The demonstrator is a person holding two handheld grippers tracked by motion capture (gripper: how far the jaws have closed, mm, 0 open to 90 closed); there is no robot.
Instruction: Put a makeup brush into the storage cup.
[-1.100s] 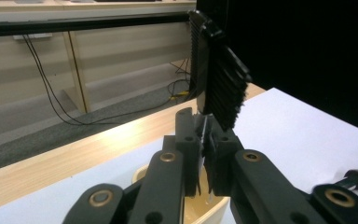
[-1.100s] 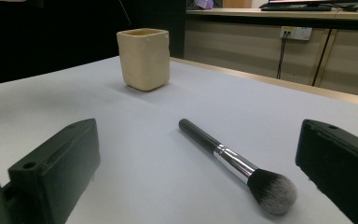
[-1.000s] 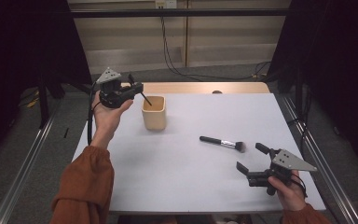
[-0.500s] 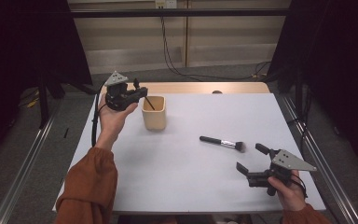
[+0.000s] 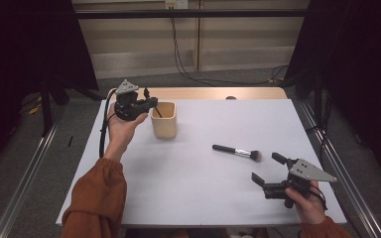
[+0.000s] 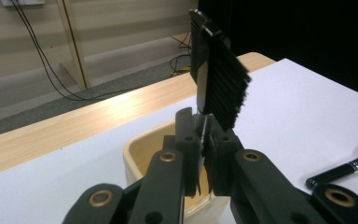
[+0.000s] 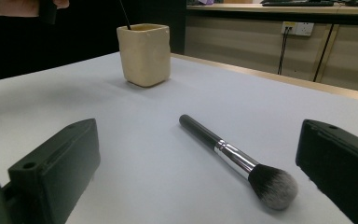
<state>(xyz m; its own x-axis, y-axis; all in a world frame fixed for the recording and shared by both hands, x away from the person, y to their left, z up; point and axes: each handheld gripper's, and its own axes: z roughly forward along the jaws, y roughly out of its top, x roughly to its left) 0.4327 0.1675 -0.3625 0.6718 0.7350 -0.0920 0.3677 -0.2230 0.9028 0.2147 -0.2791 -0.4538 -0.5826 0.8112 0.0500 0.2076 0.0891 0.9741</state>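
Black bristles up, a small flat brush (image 6: 216, 70) sits pinched in the left gripper (image 5: 146, 102) above the beige cup (image 5: 163, 119); a tilt could catch the rim. Right of it, the round brush (image 5: 236, 151) lies before the right gripper's (image 5: 269, 170) wide jaws.

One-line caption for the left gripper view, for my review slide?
Left gripper shut on a black comb-like brush, bristle head up, above the cream cup on the white table.
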